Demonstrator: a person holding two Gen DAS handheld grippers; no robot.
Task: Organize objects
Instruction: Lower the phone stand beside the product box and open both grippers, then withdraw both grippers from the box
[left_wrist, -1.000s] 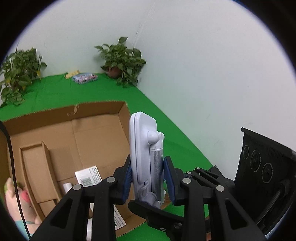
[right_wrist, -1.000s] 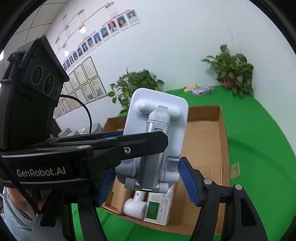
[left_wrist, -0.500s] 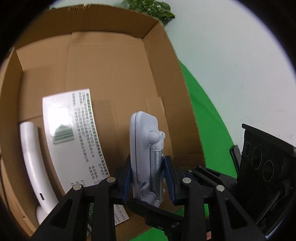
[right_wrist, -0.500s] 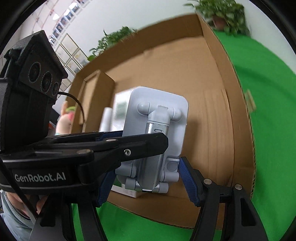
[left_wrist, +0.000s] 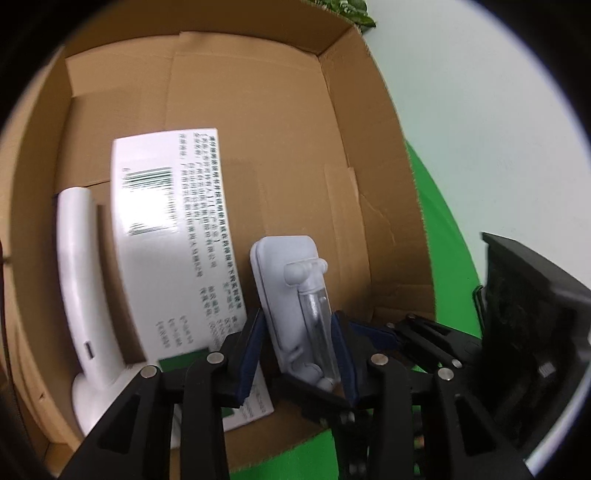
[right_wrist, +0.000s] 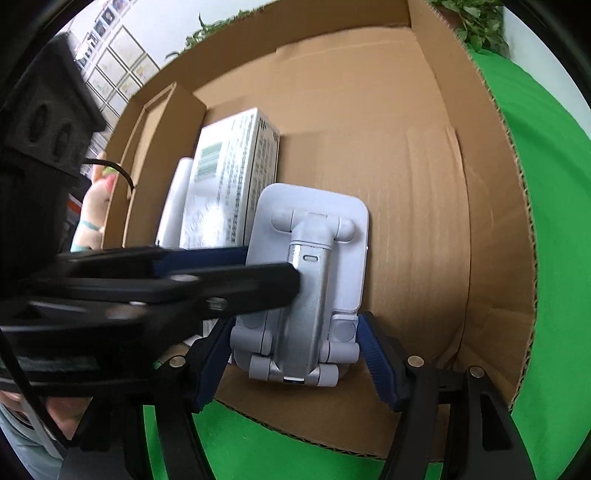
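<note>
The left gripper (left_wrist: 299, 354) pinches the white folding phone stand (left_wrist: 295, 306) between its blue pads, on the two thin sides. The right gripper (right_wrist: 295, 350) is spread around the lower end of the same stand (right_wrist: 306, 280); whether its pads touch the stand I cannot tell. The stand is over the floor of the open cardboard box (right_wrist: 417, 206), near the box's near wall. Its long axis runs from near to far, with the flat plate end pointing far and the hinged foot end near the grippers. Just to its left lies a white printed carton (left_wrist: 170, 236), and further left a white curved handle-shaped object (left_wrist: 81, 280). The box sits on a green cloth (right_wrist: 554, 221).
</note>
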